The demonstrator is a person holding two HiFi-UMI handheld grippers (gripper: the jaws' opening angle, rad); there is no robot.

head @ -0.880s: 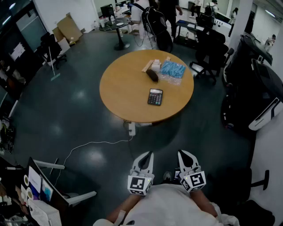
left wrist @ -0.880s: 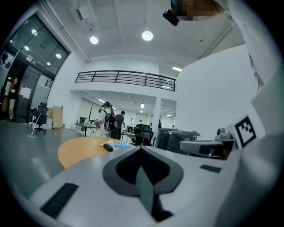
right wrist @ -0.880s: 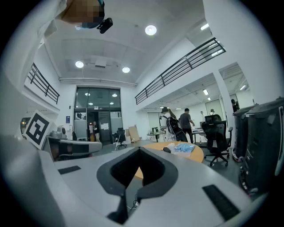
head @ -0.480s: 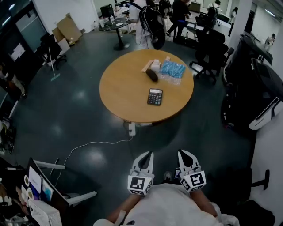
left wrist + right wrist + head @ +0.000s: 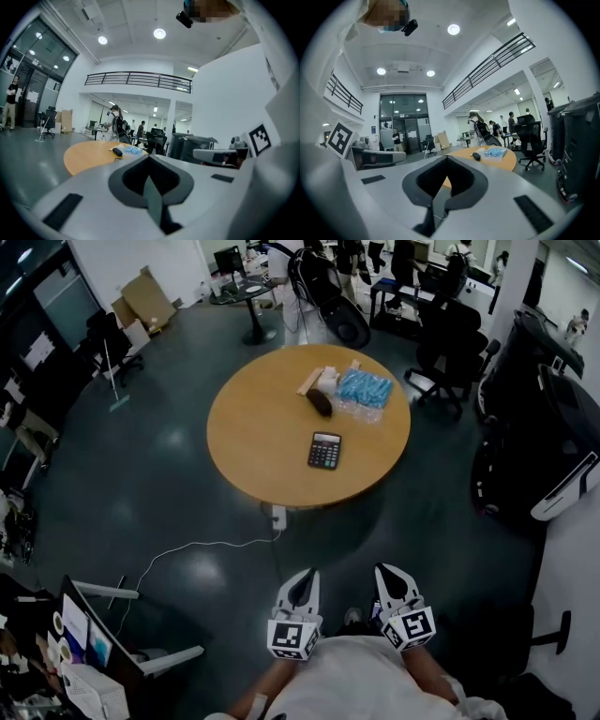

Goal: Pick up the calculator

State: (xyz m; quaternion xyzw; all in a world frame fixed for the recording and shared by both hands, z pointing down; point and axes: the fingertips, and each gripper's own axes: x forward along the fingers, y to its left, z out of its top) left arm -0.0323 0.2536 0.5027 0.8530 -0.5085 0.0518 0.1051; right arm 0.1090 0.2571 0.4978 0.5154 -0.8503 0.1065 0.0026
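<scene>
the round table [image 5: 248, 442] stands well ahead of you across the floor, and the walk is your first risk: a white cable [image 5: 187, 547] trails from the power strip [image 5: 278, 516] under its near edge, close to your line, and could catch a foot. your left gripper [image 5: 307, 573] and right gripper [image 5: 385, 568] hang at your waist, both with jaws pressed together and empty; arrive like that and you shove the calculator [image 5: 324, 450] instead of straddling it. it lies flat a little to your side of the table's middle, apart from the blue packet [image 5: 364, 387] and a small dark object [image 5: 320, 401] beyond; so low a body may slip from the pads.
</scene>
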